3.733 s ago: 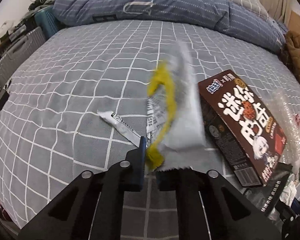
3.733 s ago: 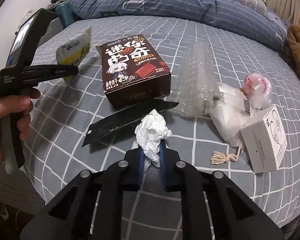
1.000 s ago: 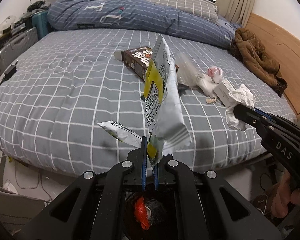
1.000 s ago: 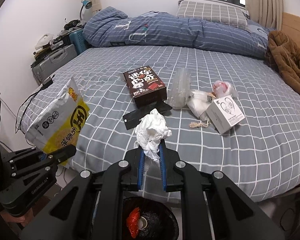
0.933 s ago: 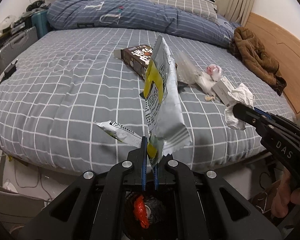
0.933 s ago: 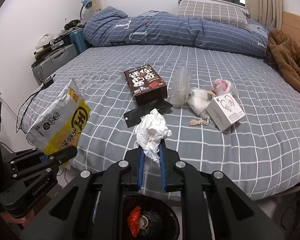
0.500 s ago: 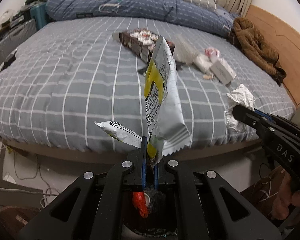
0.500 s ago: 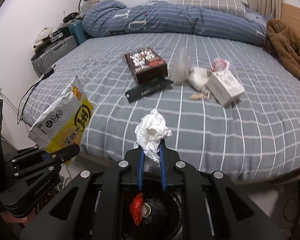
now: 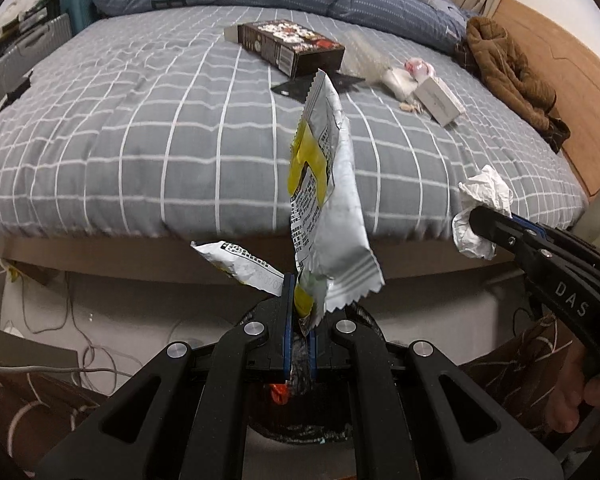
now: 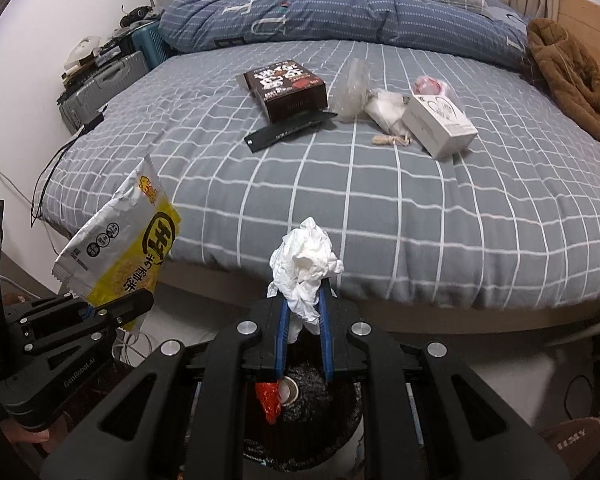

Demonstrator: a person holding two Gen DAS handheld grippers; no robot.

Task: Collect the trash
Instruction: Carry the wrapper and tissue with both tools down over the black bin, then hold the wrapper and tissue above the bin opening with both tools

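Left claw (image 9: pixel 299 312) grips snack wrapper (image 9: pixel 326 184); right claw (image 10: pixel 303 312) grips tissue (image 10: pixel 304 268); only right view shows wrapper's front.

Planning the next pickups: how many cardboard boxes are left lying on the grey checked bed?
2. A dark brown printed snack box lies toward the pillow end, and a small white carton sits to its right, beyond the clear plastic wrap. Others could be hidden under the litter.

snack wrapper (image 9: pixel 328 184): glossy, crinkled foil-like film, silvery back
tissue (image 10: pixel 304 268): soft, crumpled white paper
bed (image 10: pixel 380 200): matt checked cloth
fingers (image 10: pixel 324 320): matt black plastic, blue pads
box (image 10: pixel 288 88): smooth brown cardboard, at 12 o'clock
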